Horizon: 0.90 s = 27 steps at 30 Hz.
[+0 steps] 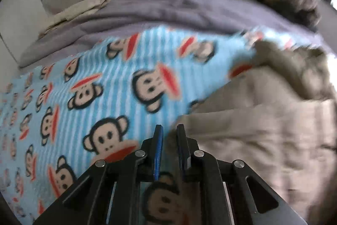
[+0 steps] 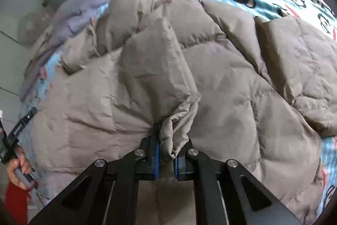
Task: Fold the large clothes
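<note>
Right gripper point(image 2: 166, 140) (clamped) on jacket point(image 2: 210, 81)

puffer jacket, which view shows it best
The right wrist view: the grey puffer jacket fills the frame, a fold pinched in the right tongs. The left wrist view shows only a blurred part of it at its right edge.

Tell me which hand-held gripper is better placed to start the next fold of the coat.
Right. Its hand-held gripper is clamped on a bunched fold of the coat. The left one is shut at the coat's edge, its grip unclear.
</note>
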### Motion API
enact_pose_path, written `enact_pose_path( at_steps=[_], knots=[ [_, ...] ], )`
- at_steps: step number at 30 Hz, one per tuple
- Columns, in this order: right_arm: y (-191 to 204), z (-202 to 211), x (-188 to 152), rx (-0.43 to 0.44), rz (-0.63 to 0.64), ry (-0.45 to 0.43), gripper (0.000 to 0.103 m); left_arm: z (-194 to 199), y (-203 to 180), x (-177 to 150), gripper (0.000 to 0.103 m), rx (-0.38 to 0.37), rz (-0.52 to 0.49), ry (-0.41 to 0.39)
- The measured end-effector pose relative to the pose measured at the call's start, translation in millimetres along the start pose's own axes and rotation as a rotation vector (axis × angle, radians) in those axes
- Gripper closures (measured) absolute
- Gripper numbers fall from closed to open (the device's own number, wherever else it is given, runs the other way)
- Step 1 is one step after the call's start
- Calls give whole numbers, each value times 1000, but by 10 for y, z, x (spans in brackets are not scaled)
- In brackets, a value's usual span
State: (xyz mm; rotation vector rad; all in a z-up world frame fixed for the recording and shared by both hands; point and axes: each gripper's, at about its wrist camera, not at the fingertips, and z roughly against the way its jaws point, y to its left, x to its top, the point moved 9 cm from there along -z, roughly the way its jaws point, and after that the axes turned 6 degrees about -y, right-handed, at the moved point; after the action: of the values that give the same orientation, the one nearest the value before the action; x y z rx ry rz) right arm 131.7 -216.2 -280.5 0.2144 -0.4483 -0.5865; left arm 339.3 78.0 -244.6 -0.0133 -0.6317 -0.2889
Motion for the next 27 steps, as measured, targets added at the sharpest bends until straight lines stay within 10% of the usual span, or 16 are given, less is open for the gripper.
enact_pose_path(
  at_steps=[3, 11, 15, 27],
  knots=[
    [6, -18, 7, 13, -38, -4, 93, 35, 278, -37, 88, 51, 97, 16],
    [-144, 102, -160, 64, -64, -6, 92, 745, -53, -105, 88, -211, 89, -17],
    [-149, 105, -143, 55, -27, -15, 92, 471, -311, -547, 88, -67, -103, 48],
    [-652, 580, -192, -58, -72, -81, 83, 402, -179, -669, 88, -29, -23, 117]
  ],
)
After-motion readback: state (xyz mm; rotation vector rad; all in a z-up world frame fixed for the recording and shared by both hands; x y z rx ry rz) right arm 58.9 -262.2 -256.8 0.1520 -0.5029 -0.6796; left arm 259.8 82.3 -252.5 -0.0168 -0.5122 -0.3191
